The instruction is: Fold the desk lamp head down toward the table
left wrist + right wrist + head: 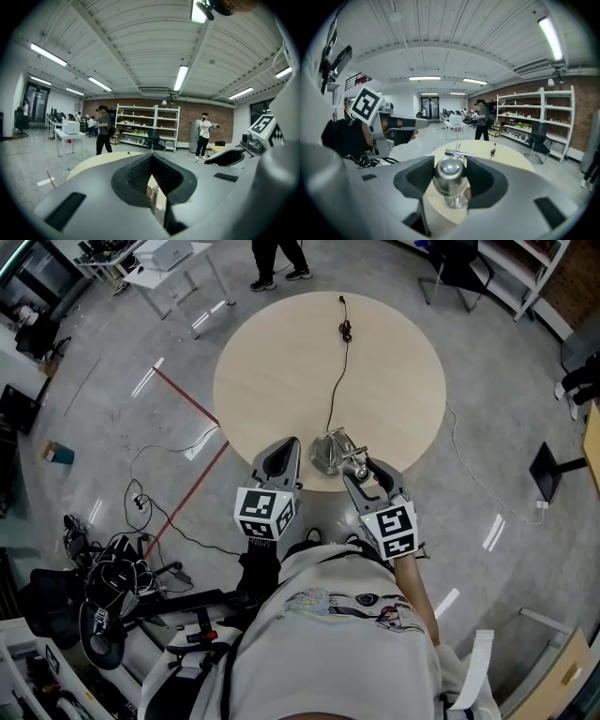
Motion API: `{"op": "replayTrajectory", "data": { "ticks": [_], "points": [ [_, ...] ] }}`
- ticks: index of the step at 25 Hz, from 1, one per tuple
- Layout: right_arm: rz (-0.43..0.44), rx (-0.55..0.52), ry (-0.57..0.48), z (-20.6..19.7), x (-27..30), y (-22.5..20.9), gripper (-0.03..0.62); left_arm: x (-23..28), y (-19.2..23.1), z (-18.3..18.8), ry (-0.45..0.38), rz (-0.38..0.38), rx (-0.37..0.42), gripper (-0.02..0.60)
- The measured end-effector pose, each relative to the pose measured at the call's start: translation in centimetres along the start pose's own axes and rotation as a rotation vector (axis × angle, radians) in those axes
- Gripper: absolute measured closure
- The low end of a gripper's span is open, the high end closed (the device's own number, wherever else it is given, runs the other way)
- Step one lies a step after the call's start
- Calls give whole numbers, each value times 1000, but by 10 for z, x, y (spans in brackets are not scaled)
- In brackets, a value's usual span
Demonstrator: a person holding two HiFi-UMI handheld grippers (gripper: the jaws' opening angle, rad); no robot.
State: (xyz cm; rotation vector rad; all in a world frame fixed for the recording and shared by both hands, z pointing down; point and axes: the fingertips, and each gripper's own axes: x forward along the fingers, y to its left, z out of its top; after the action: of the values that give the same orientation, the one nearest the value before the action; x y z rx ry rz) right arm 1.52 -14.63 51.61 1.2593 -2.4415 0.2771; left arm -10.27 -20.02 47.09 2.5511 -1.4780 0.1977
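Two jaws of right gripper (364,472) clamped on silver domed metal lamp head (449,174), dome facing the gripper, long axis running from silver lamp base (324,454) toward 4 o'clock, at round beige table (281,362) 6 o'clock edge, left gripper (151,157) pinched together, empty, at base's 8 o'clock.

Grey polished floor (103,418) spread around a pale round table (281,362), crossed by a red line (186,396) and loose black cables (139,501). Tube lights (181,77) ran along a white ribbed ceiling (136,47) — below, white shelving (147,124) stood against a brick wall (186,124), a dark chair (153,138) before it and a white desk (70,136) to the left.
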Motion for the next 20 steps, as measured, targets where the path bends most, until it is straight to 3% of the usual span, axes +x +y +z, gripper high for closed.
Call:
{"op": "replayTrajectory", "data": {
  "ticks": [20],
  "points": [
    [16, -24, 56, -31, -6, 3, 372, 7, -8, 4, 5, -5, 16, 580]
  ]
}}
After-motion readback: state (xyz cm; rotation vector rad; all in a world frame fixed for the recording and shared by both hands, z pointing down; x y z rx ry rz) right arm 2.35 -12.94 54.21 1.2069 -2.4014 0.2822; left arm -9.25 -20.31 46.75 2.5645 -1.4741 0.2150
